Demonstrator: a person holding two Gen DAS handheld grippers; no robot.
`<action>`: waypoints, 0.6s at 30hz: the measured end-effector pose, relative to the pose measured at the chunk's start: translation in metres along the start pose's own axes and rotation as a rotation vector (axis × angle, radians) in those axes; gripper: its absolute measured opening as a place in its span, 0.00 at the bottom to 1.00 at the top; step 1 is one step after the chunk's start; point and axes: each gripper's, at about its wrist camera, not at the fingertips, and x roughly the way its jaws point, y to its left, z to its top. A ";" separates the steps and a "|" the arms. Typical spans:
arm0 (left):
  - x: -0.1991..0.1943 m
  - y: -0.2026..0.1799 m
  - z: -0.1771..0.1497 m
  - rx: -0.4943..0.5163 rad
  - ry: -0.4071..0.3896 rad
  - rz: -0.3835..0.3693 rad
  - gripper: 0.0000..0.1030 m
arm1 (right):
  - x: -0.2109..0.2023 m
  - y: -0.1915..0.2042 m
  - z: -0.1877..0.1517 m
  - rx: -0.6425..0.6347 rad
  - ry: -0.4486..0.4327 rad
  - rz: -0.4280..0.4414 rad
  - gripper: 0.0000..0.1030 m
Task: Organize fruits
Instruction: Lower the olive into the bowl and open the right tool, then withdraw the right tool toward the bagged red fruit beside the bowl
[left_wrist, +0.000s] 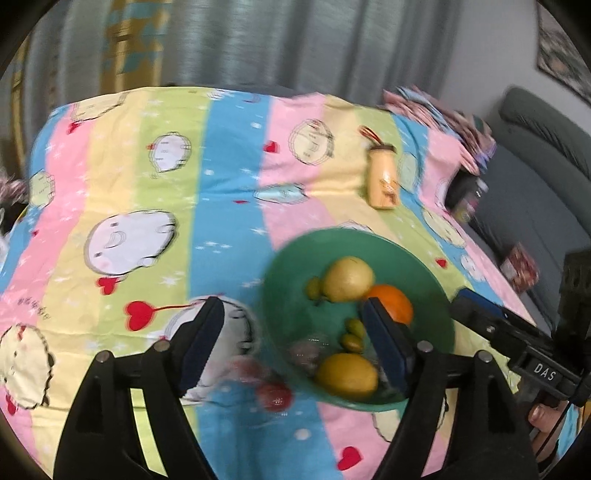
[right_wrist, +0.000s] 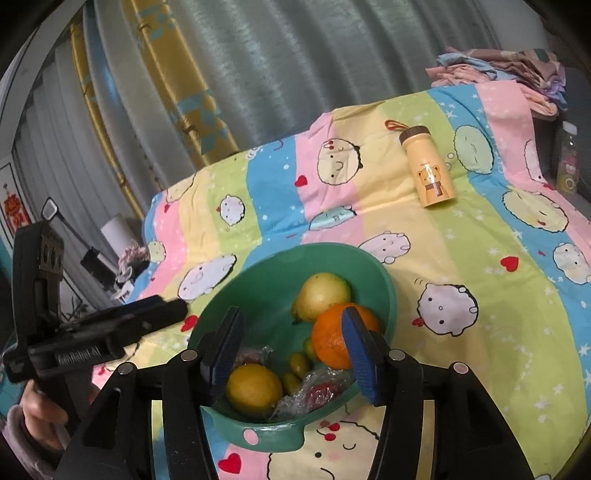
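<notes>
The left claw (left_wrist: 291, 343) stands open at the bottom of its own view, nothing between its blue pads; one pad lies over the patterned cloth, the other over the near inner side of the green bowl (left_wrist: 284, 295). The right claw (right_wrist: 291, 354) is also open in the lower middle of its view, hanging above the bowl (right_wrist: 384, 291) with no pad pressing on anything: the orange (right_wrist: 328, 339) sits just behind its right-hand pad, and the yellow lemon (right_wrist: 253, 389) lies below its left-hand pad.

The fruit is gathered inside the bowl, which rests on a striped cartoon sheet (right_wrist: 480, 240) covering the counter. In the right wrist view the pale pear (right_wrist: 321, 295) lies at the far side of the bowl, touching the orange; a few small green fruits (right_wrist: 297, 363) sit in the middle, and a crumpled clear wrapper (right_wrist: 317, 391) with something red inside lies at the near rim beside the lemon. In the left wrist view, which is blurred, a red object (left_wrist: 275, 397) lies on the sheet just outside the bowl at lower centre; what it is cannot be told.

A cream flask (right_wrist: 428, 170) with a brown cap lies on its side in the upper right, well apart from the bowl. Folded cloths (right_wrist: 509, 74) are piled at the far right corner. Grey curtains (right_wrist: 295, 74) hang behind.
</notes>
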 end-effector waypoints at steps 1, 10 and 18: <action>-0.005 0.009 -0.001 -0.025 -0.007 0.017 0.79 | 0.000 0.000 0.000 0.001 0.000 0.005 0.54; -0.022 0.044 -0.037 -0.118 0.029 0.077 0.81 | -0.009 0.024 -0.002 -0.053 -0.007 0.104 0.54; -0.056 0.056 -0.063 -0.127 0.042 0.138 0.87 | -0.024 0.066 -0.025 -0.131 0.042 0.248 0.55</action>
